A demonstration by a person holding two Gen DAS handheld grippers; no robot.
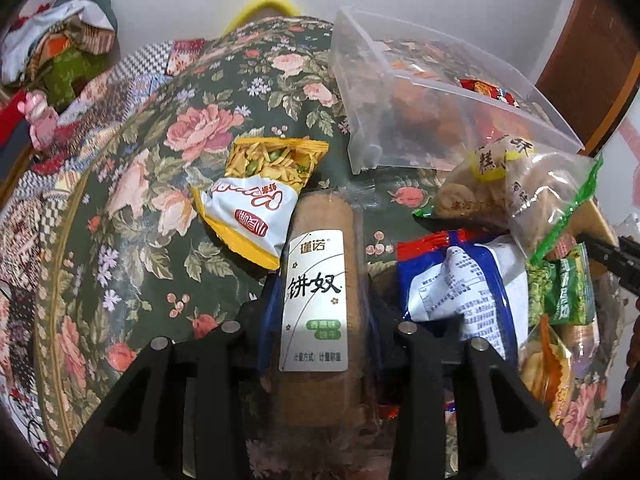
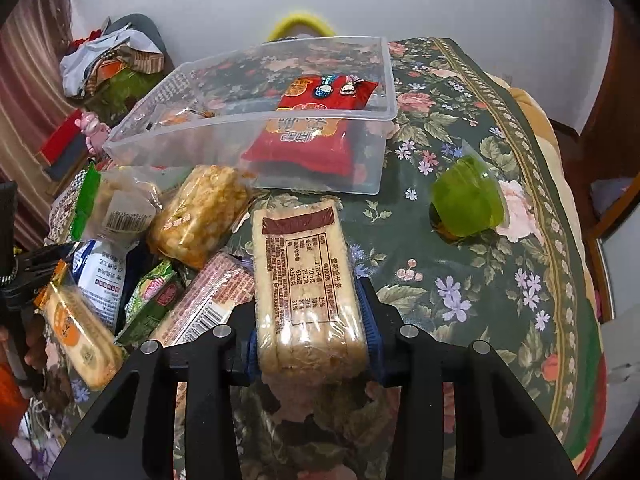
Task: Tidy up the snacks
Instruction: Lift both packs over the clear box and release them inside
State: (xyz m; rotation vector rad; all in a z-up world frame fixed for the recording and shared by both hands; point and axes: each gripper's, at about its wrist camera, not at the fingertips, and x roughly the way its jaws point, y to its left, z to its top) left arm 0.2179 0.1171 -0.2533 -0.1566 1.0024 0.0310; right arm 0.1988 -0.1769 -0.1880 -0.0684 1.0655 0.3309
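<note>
**Mia:** Left wrist view first. Our left gripper [image 1: 320, 320] is pinching the brown roll [image 1: 320, 264] with the white label. The pads press on both of its sides.

**Ben:** And in the right wrist view, our right gripper [image 2: 312, 340] is squeezed on the pale bar pack [image 2: 304, 280]. Its pads hug the near end. The far end points at the bin [image 2: 256, 120].

**Mia:** So we have one snack in each hand. We think we are at the grab step, just done.

**Ben:** Where do they go?

**Mia:** Into the clear bin, we guess. It sits on the flower cloth [image 2: 500, 260], just past our bar pack. A red bag [image 2: 312, 128] is in it already.

**Ben:** The left view shows the bin [image 1: 440, 100] too, up and to the right of the roll.

**Mia:** Next we need to lift both snacks up, go over the bin wall, and let go inside.

**Ben:** We should lift the roll with care. The yellow bag [image 1: 256, 196] lies right beside its far end. It looks like it touches, but we cannot be sure.

**Mia:** More snacks wait in the pile [image 2: 120, 260] beside the bar pack. The green cup [image 2: 468, 204] sits alone, well apart from the rest.

**Ben:** Those come later, we think.
</note>
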